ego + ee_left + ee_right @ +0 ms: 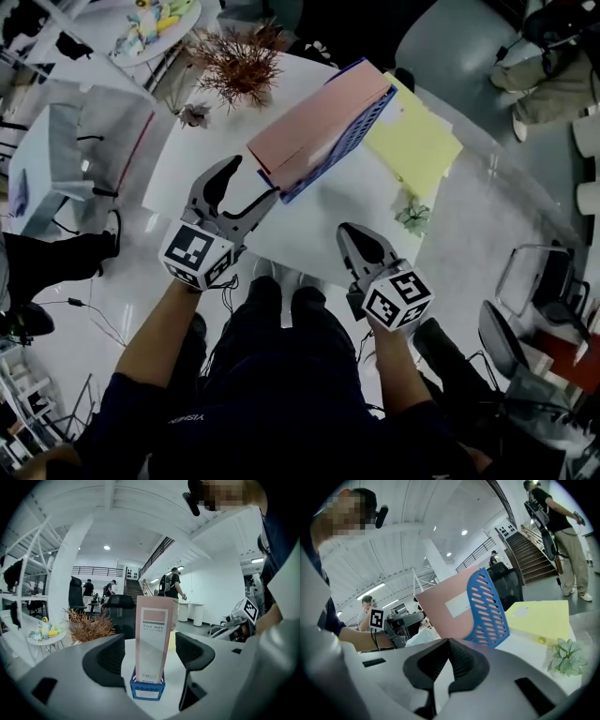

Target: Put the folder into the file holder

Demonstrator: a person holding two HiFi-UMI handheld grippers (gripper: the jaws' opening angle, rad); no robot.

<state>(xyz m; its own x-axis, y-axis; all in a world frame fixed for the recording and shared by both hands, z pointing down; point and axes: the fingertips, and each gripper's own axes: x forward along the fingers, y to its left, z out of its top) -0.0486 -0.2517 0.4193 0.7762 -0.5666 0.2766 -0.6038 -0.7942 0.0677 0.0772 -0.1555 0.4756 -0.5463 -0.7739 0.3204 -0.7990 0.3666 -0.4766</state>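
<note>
Folder in file holder | left tool spread | right tool pressed together

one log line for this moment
pink file box in blue file holder | left hand-held gripper open, facing it | right hand-held gripper shut, empty | yellow folder flat on table

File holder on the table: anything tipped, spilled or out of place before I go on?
Nothing stands out. The blue file holder stands upright on the table with the pink file box straight inside it. The yellow folder lies flat beside it, and nothing is spilled.
</note>
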